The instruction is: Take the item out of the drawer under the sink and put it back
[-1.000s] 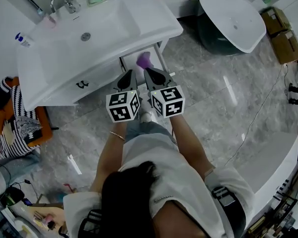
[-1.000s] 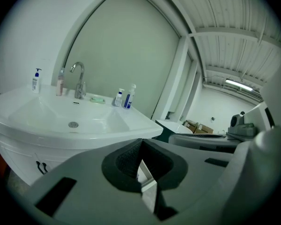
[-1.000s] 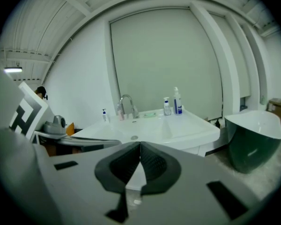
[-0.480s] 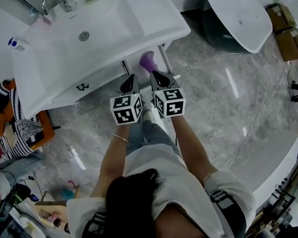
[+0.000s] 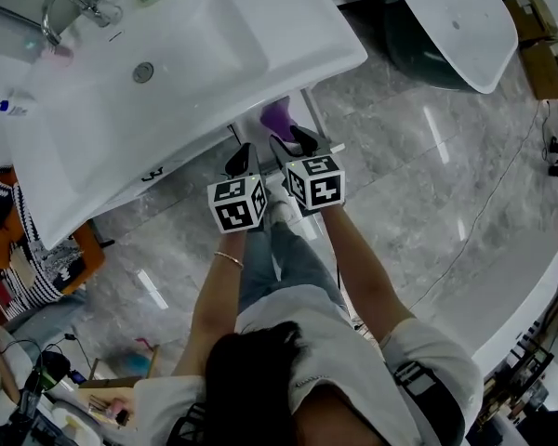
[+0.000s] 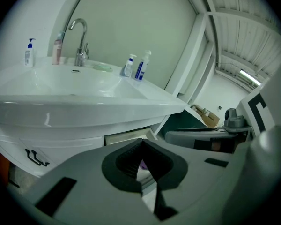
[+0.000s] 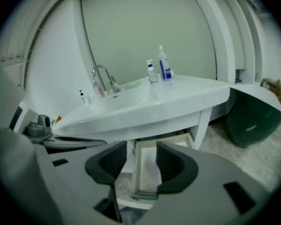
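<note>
Under the white sink point(image 5: 167, 72) a drawer point(image 7: 133, 172) stands pulled out, and a purple item point(image 5: 277, 114) lies in it. My right gripper point(image 5: 293, 142) hovers just in front of the drawer. Its jaws have just been opening; in the right gripper view point(image 7: 136, 161) the pads stand apart with only the drawer showing beyond them. To its left, my left gripper point(image 5: 242, 159) is shut with nothing held point(image 6: 143, 146). A sliver of the purple item point(image 6: 142, 163) shows through the hollow between its pads. Neither gripper touches the item.
A dark green tub with a white rim point(image 5: 446, 26) stands right of the sink. A faucet point(image 5: 70, 6) and spray bottles point(image 7: 165, 64) sit on the sink top. A striped bag point(image 5: 28, 268) lies at the left, cardboard boxes point(image 5: 539, 35) at the far right.
Both grippers have sunk and closed in on the open drawer. The right gripper's jaws, shut a second ago, now stand apart. The left gripper stays shut.
</note>
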Available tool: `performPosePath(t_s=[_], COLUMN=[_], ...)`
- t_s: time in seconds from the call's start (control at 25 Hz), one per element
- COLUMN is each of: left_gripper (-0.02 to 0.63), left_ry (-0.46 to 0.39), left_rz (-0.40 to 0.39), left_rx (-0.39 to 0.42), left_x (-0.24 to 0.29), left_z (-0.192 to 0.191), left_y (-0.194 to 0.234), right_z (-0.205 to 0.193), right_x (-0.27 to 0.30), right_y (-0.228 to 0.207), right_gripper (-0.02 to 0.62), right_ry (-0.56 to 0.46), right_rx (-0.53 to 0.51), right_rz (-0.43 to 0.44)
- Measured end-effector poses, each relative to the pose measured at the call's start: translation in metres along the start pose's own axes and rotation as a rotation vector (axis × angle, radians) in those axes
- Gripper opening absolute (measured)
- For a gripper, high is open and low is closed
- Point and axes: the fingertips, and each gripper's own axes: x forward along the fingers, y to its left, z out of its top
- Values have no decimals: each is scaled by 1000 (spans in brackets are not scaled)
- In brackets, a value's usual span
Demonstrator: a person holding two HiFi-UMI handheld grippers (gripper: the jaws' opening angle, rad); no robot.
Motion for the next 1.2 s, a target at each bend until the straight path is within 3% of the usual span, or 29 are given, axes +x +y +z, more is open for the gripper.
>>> performPosePath(t_s=[0.6,1.04,1.2], left_gripper=[3,3,3], left_ry=[188,180,218], left_rz=[-22,-23,-9], left_rx=[5,14,9], left_x=[97,146,156], left_z=[-46,-52,-67], left_y=[27,33,42], right_z=[-53,-80,-94], right_x=[89,139,156], right_y=[-54,-89,-92], right_gripper=[272,295,301], right_ry=[179,243,285], right_rx=[74,26,9], right_rz=[9,-43,-46])
